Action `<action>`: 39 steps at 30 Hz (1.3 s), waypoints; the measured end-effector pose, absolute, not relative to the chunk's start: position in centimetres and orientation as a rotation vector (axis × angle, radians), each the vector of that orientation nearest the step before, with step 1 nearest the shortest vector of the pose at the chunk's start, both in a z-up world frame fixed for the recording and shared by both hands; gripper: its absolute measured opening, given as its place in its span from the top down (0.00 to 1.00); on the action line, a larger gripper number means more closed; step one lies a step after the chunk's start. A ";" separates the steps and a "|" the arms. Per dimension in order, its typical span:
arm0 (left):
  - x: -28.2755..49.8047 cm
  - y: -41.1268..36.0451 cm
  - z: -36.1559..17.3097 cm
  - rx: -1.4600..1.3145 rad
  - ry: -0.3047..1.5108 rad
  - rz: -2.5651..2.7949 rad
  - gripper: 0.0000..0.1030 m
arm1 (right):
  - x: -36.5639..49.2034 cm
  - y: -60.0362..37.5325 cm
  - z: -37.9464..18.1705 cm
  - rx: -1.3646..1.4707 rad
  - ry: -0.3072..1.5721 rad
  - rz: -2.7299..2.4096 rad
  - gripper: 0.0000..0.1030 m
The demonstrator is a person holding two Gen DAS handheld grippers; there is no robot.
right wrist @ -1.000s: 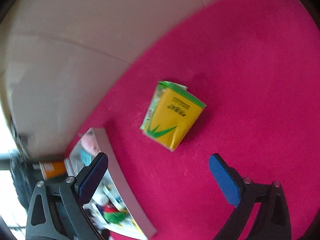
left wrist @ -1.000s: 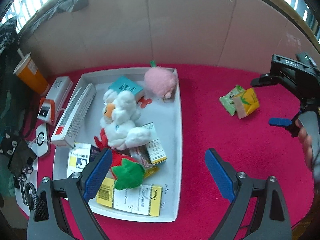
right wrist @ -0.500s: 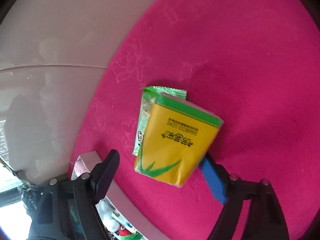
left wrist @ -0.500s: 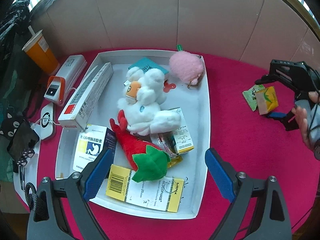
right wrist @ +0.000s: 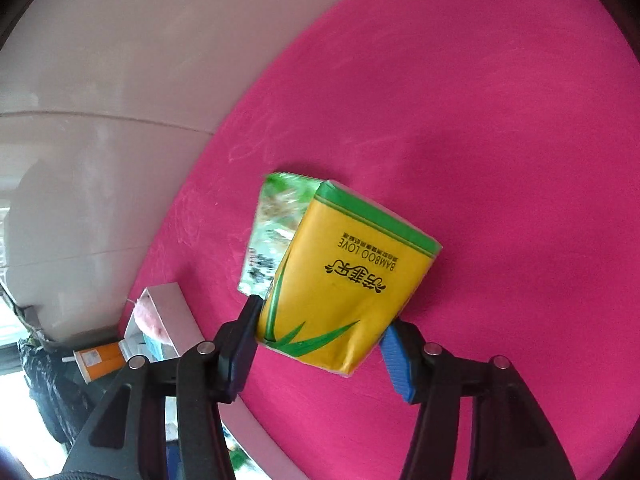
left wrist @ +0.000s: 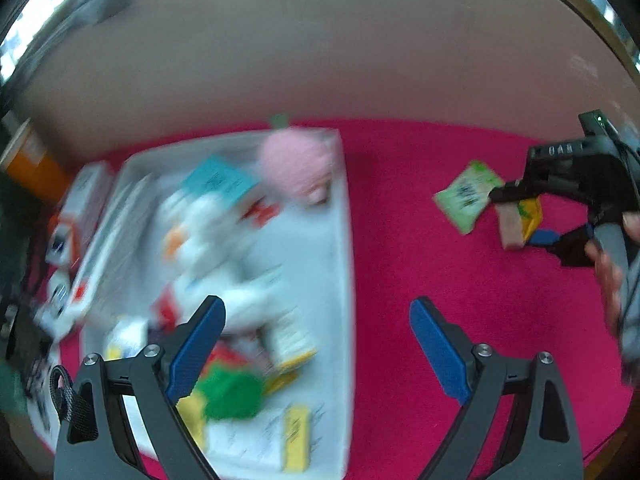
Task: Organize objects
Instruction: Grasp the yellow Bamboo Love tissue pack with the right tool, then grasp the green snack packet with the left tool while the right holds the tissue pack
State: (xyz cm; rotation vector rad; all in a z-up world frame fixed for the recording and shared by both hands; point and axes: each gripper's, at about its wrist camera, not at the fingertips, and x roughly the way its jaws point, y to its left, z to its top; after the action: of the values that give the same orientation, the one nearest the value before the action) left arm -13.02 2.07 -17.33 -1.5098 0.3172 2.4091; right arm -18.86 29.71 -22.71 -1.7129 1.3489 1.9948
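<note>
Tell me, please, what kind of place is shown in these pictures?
Probably an indoor tabletop set up for a sorting exercise: a table under a pink-red cloth, a white tray full of plush toys and small boxes, and a plain beige wall close behind it.

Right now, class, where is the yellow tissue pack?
The yellow tissue pack lies on the red cloth right of the tray, overlapping a green sachet, between the jaws of the closing right gripper.
</note>
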 end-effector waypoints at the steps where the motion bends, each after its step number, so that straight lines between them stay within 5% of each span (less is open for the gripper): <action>1: -13.5 3.0 -17.5 -1.498 0.325 2.383 0.10 | -18.2 30.1 -22.5 -1.710 1.336 2.009 0.42; 14: -18.6 17.2 -22.8 -1.328 0.499 2.118 0.09 | -11.7 36.8 -17.3 -1.612 0.983 2.326 0.41; 39: -20.6 19.3 -25.2 -1.238 0.598 1.958 0.03 | -9.2 41.3 -17.2 -1.610 1.099 2.350 0.41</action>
State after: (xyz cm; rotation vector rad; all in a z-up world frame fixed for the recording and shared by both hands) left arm -20.61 19.33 -25.20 -1.2375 0.5980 1.9577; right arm -9.20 41.31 -17.23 -1.6096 1.0986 2.3500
